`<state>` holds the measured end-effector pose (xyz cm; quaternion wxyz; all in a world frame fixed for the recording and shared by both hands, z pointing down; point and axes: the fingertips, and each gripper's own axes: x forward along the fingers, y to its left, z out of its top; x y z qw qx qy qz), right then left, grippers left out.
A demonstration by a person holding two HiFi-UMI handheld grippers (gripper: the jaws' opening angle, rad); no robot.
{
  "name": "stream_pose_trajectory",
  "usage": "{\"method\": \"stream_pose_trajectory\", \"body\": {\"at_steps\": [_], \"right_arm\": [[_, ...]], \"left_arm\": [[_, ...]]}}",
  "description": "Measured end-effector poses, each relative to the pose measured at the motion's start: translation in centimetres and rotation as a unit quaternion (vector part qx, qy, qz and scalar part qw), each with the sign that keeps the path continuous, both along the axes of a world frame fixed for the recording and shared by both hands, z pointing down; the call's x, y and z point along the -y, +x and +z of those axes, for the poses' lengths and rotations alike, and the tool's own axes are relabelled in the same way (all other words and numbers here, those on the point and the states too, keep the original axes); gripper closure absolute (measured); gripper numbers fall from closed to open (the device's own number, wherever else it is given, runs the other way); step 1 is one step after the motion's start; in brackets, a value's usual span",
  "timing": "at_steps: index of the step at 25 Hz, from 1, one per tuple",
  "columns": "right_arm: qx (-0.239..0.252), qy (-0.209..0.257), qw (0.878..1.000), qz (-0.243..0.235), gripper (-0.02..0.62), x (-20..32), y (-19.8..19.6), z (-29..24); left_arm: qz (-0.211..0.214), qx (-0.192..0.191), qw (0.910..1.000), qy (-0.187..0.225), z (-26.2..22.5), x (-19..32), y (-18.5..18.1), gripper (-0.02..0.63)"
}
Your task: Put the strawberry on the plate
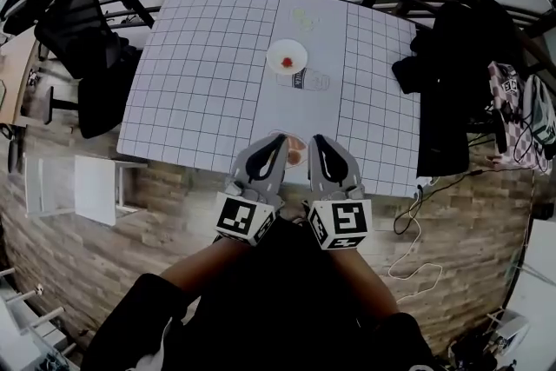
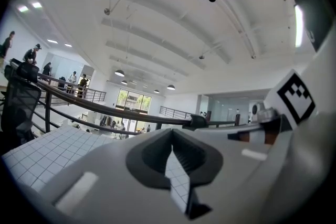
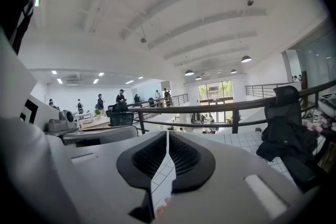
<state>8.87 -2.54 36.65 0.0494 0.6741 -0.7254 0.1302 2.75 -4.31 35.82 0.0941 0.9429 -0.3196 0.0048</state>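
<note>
White gridded cloth is covering the table (image 1: 200, 82) in the head view. The plate (image 1: 280, 49) is sitting far up its plain middle strip. A small red thing, the strawberry (image 1: 291, 60) by its look, is lying on the plate. A clear bottle (image 1: 304, 80) is lying on its side just beside the plate's near rim. The left claw (image 1: 279, 138) and the right claw (image 1: 315, 140) are hovering side by side at the table's near edge, well apart from the plate. A small pinkish round thing (image 1: 296, 155) that I cannot name is showing between them.

In the left gripper view, the left claw (image 2: 172, 147) is pointing level over the grid. Its jaws are meeting at the tips and gripping nothing, with only a sliver of cloth showing behind them.

In the right gripper view, the right claw (image 3: 167, 136) is likewise closed and empty. The pinkish thing (image 3: 160, 208) is peeking out low in the slit; it is lying on the table beyond the jaws, not pinched by them.

Judging from this, the placing looks done and the step in hand is clearing away. Doing it well means drawing both claws straight back, raised above the table edge, without dipping onto the pinkish thing. It also means not swinging toward the bottle, which could roll and nudge the plate.
</note>
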Motion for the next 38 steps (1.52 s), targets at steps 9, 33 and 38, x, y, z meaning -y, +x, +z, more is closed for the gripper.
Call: {"method": "stream_pose_trajectory", "body": {"at_steps": [9,33,38], "right_arm": [[-0.022,-0.001,1.000,-0.020,0.597,-10.0,1.5,-0.4],[-0.035,0.069,0.995,-0.062,0.598,-18.6,-1.7,-3.1],[-0.035,0.070,0.995,-0.068,0.598,-18.9,-2.0,-3.5]], "left_arm": [[-0.009,-0.002,1.0000,-0.001,0.0,-10.4,2.6,0.599],[-0.077,0.028,0.9953,0.052,-2.4,-18.7,-0.7,0.598],[-0.076,0.021,0.9954,0.055,-3.1,-19.3,-0.5,0.599]]}}
